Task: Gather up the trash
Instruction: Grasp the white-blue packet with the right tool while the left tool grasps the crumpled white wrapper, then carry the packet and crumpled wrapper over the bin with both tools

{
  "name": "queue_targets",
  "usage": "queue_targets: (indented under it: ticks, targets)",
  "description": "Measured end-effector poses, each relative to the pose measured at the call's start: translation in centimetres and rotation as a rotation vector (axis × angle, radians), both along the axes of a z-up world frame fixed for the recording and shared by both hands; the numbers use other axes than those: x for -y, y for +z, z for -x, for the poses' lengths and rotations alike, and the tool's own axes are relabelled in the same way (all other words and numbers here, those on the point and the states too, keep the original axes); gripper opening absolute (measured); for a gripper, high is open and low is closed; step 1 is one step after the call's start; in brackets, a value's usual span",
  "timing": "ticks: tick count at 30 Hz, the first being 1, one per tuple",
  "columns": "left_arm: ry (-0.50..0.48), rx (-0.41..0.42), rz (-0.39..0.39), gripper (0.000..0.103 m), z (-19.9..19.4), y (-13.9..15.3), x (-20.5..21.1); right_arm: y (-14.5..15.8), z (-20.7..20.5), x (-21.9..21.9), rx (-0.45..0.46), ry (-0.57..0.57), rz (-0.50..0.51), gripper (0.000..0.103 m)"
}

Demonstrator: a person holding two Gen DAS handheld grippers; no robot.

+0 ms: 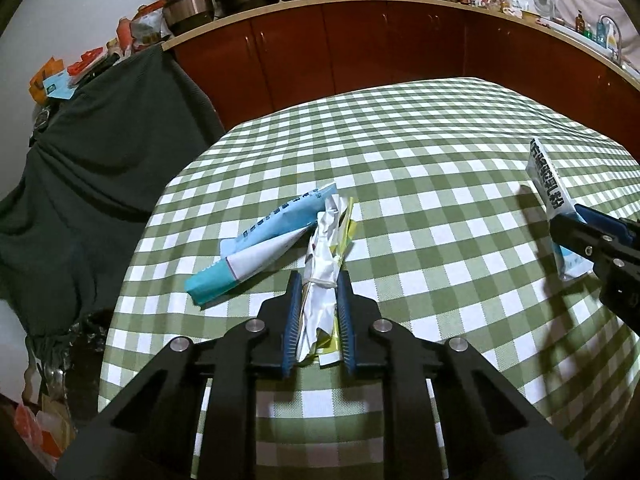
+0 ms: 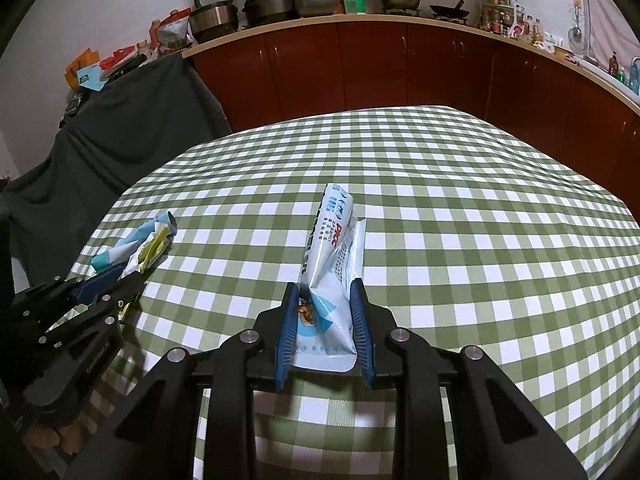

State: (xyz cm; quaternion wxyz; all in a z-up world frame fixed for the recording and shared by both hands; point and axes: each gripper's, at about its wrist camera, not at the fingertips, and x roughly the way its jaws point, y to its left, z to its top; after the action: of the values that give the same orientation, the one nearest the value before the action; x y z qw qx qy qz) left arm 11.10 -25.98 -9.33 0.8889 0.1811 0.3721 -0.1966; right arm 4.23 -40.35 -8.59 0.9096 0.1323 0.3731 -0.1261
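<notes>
Your left gripper (image 1: 319, 280) clamps a crumpled white-and-yellow wrapper (image 1: 325, 256); your right gripper (image 2: 326, 292) pinches a pale-blue pouch (image 2: 334, 256). One blue-and-white packet (image 1: 256, 240) remains on the checked tablecloth (image 1: 420, 168) at ten o'clock; no bin visible.

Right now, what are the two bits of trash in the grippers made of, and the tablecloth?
The white and yellow wrapper in the left gripper looks like thin crumpled paper or film: sharp creases, matte. The pale blue pouch in the right gripper looks like glossy plastic film, with sheen and a sealed edge. The green checked tablecloth seems woven fabric, with visible ribbed texture and no shine.
</notes>
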Motion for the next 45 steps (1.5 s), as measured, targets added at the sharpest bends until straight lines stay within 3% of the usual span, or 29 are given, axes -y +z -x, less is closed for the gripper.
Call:
queue_targets:
  ticks: [20,45]
  targets:
    - [0.044,0.053,0.038,0.017,1.9,2.1,-3.5,0.9,0.8,-2.1,0.026,0.025,0.009,0.028]
    - [0.227,0.121,0.078,0.017,3.8,5.0,-15.4,2.9,-0.8,-12.1,0.077,0.203,0.008,0.027]
